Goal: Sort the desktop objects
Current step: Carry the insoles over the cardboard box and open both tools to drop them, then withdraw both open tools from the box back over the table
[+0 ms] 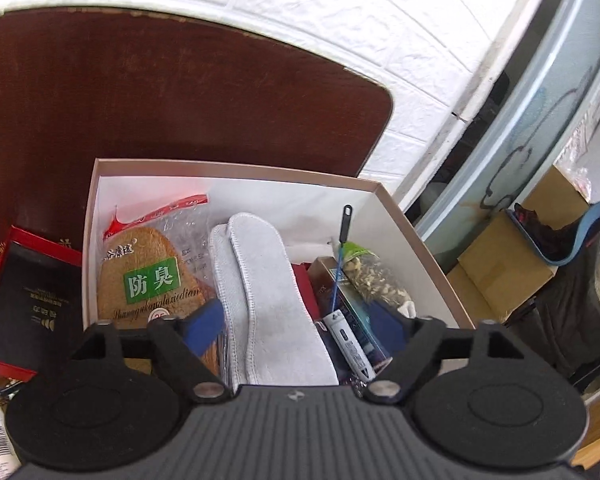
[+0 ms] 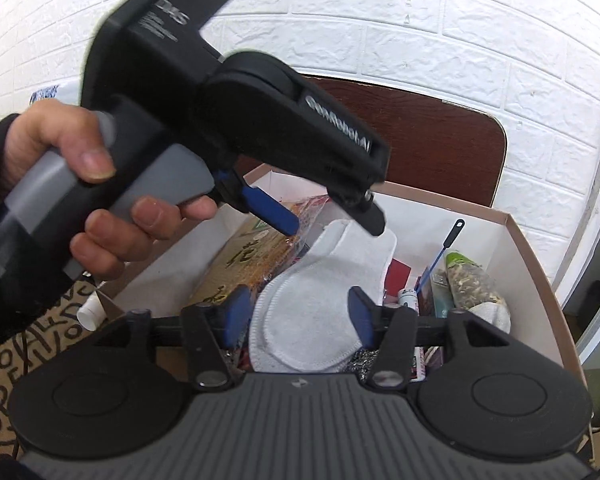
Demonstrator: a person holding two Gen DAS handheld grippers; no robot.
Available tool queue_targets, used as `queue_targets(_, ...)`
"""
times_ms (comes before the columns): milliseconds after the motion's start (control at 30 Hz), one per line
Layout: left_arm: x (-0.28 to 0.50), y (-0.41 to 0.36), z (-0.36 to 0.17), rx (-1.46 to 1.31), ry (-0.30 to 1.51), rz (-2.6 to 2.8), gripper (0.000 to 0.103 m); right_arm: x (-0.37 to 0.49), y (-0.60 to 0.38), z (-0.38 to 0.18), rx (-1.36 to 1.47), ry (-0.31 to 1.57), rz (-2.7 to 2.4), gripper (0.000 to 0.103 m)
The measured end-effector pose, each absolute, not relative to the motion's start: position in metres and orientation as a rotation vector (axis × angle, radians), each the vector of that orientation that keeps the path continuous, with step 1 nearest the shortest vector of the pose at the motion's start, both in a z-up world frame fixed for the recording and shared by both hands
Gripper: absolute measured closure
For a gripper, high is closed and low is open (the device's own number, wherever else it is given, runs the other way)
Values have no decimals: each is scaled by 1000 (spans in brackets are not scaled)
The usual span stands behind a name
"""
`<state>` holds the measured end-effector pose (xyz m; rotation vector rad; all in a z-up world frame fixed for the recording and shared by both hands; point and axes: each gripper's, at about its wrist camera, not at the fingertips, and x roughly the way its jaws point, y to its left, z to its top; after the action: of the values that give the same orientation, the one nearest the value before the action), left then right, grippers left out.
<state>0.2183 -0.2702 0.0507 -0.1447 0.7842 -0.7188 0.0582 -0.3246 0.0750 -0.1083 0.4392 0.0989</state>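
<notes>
a pair of white fabric insoles (image 2: 320,320) is seen lying in the white cardboard box (image 1: 420,236) at frame centre, between the open, empty left claw (image 1: 304,320) and right claw (image 2: 296,312).

The white insoles (image 1: 260,292) look like soft stitched cloth. The box (image 1: 412,236) is matt cardboard, the packet (image 1: 148,268) glossy clear plastic, the tabletop (image 1: 180,92) dark, dull wood.

"防臭" on green label of insole packet (image 1: 150,276), "GenRobot.AI" on left tool (image 2: 332,208)
</notes>
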Motion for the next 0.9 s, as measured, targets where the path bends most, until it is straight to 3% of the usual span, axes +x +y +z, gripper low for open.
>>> queue_targets(133, 205, -269, 53, -94, 781, -708, 13, 55, -323, 77, -93, 432, 92, 13)
queue_targets(900, 99, -228, 65, 119, 607, -458, 10, 26, -315, 82, -25, 452, 12, 5)
